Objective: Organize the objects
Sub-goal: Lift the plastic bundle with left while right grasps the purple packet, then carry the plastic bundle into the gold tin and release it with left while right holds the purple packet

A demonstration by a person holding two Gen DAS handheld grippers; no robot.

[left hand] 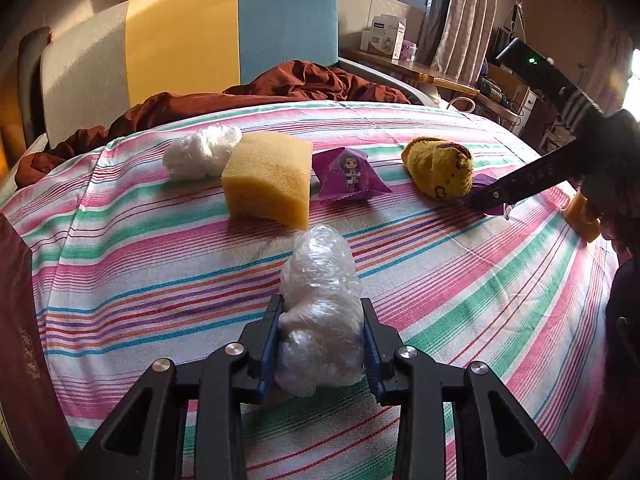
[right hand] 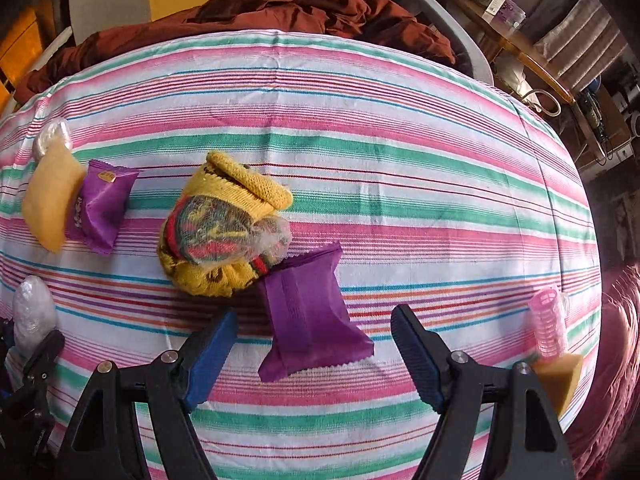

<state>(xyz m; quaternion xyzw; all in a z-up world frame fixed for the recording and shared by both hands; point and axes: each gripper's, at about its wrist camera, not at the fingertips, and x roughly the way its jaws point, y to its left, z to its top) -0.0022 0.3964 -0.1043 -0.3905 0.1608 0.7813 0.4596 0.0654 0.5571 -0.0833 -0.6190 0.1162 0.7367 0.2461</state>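
My left gripper [left hand: 322, 310] is shut on a crumpled clear plastic bundle [left hand: 320, 300], held just above the striped bedsheet [left hand: 160, 260]. Behind it stand in a row a white plastic bundle [left hand: 200, 152], a yellow sponge [left hand: 268, 178], a purple snack packet [left hand: 348, 176] and a yellow knitted roll [left hand: 440, 168]. My right gripper [right hand: 314, 314] points steeply down, open, with a second purple packet [right hand: 310, 316] lying between its blue pads [right hand: 208, 352], untouched. This packet leans against the knitted roll [right hand: 224, 224].
A pink hair roller [right hand: 548, 320] and an orange sponge wedge [right hand: 560, 376] sit at the bed's right edge. A rust-brown blanket [left hand: 280, 84] is bunched at the headboard [left hand: 180, 36]. A dark red box [left hand: 20, 340] stands at the left. A wooden side table [left hand: 420, 68] holds boxes.
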